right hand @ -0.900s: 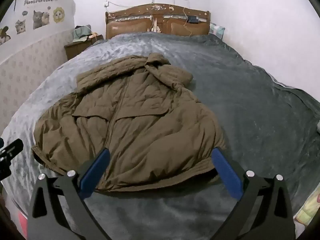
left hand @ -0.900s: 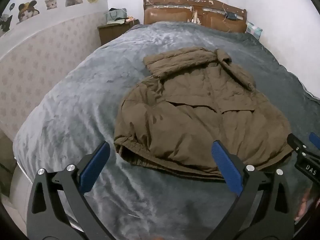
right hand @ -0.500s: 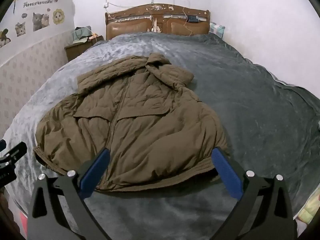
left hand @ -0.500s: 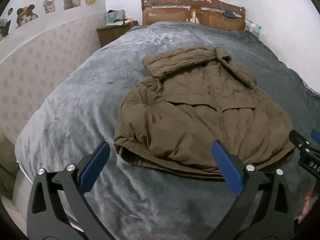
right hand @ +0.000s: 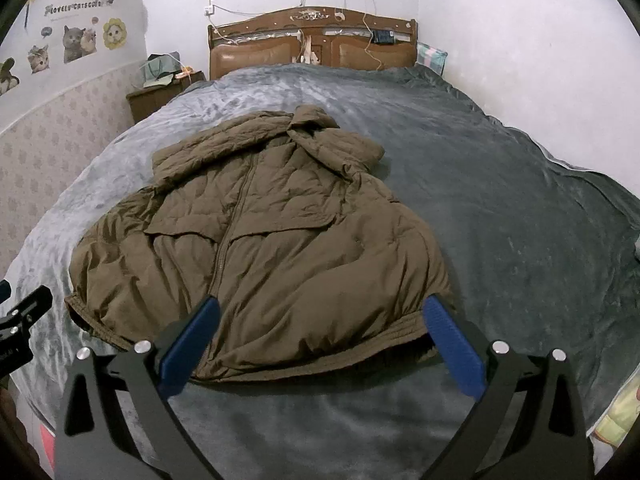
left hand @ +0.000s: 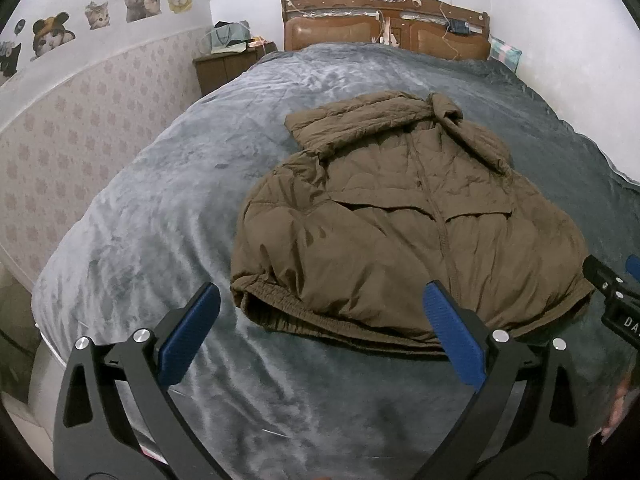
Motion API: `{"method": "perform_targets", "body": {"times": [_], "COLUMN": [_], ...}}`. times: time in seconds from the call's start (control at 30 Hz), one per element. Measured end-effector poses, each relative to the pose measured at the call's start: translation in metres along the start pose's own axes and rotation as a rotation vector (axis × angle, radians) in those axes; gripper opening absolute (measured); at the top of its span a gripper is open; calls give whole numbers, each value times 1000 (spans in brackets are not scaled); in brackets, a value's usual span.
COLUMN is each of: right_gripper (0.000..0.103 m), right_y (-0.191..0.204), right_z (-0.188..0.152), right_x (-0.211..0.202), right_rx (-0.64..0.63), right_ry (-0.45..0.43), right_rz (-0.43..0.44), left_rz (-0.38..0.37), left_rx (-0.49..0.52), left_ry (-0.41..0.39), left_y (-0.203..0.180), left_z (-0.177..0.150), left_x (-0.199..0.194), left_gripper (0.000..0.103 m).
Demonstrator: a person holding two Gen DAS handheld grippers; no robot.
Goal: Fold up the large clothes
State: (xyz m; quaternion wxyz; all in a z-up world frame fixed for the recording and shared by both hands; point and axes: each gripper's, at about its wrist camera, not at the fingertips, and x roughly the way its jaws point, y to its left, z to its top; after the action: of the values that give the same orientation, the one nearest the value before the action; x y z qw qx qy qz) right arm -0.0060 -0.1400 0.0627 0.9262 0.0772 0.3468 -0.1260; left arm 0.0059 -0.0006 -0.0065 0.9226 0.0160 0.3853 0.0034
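A brown padded jacket lies spread front-up on the grey bed cover, zip closed, collar toward the headboard; it also shows in the right wrist view. My left gripper is open and empty, hovering near the hem's left part. My right gripper is open and empty above the hem's right part. The right gripper's body shows at the right edge of the left wrist view, and the left gripper's body at the left edge of the right wrist view.
The grey blanket covers a wide bed with a wooden headboard. A nightstand stands at the far left by a papered wall. A white wall runs along the right side.
Both grippers have drawn back and risen slightly, so the jacket sits a little farther away in both views. Both stay open.
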Motion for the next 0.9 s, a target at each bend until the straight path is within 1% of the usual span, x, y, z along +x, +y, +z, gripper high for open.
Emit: {"method": "perform_targets", "body": {"times": [0.9], "right_gripper": [101], "right_y": [2], "right_z": [-2], "right_x": [3], "right_rx": [-14], "right_ry": [10], "right_rz": [-6], "left_rz": [-2], "left_rx": [6], "left_ry": [-1], "left_y": [2], "left_z": [-2], "left_x": [-1], "left_gripper": [100]}}
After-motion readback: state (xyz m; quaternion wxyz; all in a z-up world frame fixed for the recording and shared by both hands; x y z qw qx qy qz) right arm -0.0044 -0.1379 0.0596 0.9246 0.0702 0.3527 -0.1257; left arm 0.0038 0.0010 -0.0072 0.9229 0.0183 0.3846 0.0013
